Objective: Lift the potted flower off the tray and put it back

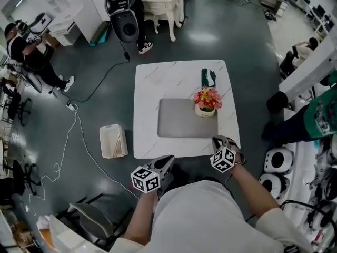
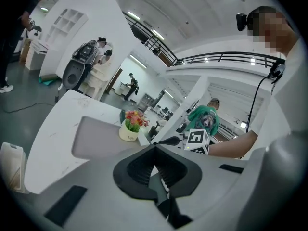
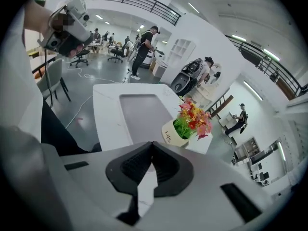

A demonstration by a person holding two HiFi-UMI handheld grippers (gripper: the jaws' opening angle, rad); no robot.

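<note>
We hold both grippers at the near edge of the white counter (image 1: 152,78). The left gripper (image 1: 167,161) hangs just off that edge, in front of our lap. Its jaws are pressed together at the tips with nothing between them, as the left gripper view (image 2: 155,147) shows. The right gripper (image 1: 217,139) sits over the counter's near right corner. Its jaws are likewise closed tight and empty in the right gripper view (image 3: 153,143).

The potted flower (image 1: 206,103) stands upright on the far right corner of the grey tray (image 1: 179,121). It is ahead of the right jaws and well apart from them, and ahead and to the right of the left jaws. Between the right jaws and the pot we see a strip of bare counter and the tray's near edge. From the left jaws, the line to the pot crosses the open flat of the tray, and the right gripper shows just to the right of that line.

Beyond the pot, further from both jaws, a dark green and white object (image 1: 207,77) lies on the counter, close behind the flowers.

Off the counter to the left of the left jaws, a white bin (image 1: 113,140) stands on the floor (image 1: 95,157), with a white cable (image 1: 67,141) trailing past it. A grey chair (image 1: 95,220) stands near our left elbow. To the right of the right jaws, a person in a green shirt (image 1: 322,115) is beside the counter, and white rounded housings (image 1: 276,159) rest on the floor there.
</note>
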